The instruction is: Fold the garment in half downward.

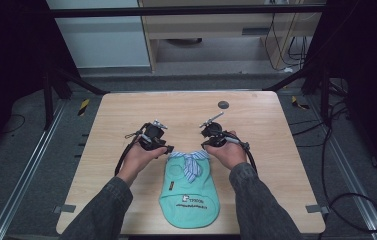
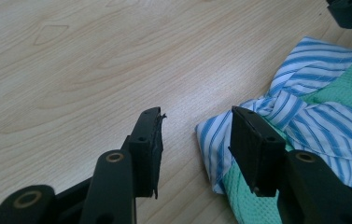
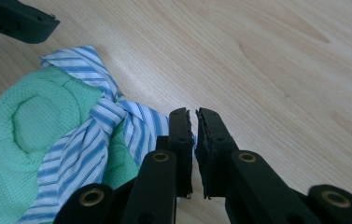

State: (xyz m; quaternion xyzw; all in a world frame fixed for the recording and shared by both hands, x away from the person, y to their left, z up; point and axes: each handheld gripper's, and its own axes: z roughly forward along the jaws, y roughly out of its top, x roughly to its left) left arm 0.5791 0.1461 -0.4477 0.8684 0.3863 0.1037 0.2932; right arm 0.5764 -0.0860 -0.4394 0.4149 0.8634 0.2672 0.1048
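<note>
Two grippers work the wooden tabletop (image 1: 126, 115), where a green pet shirt (image 1: 190, 192) lies flat. Right gripper (image 3: 194, 116) pinches its striped collar (image 3: 136, 122); left gripper (image 2: 196, 122) gapes beside the other corner. A thin pinch could slip when lifted.

Small green knit garment w/ striped collar (image 1: 190, 187) lies on wooden table (image 1: 256, 125), near edge; left gripper (image 1: 164, 148) & right gripper (image 1: 207, 145) at collar corners.
</note>
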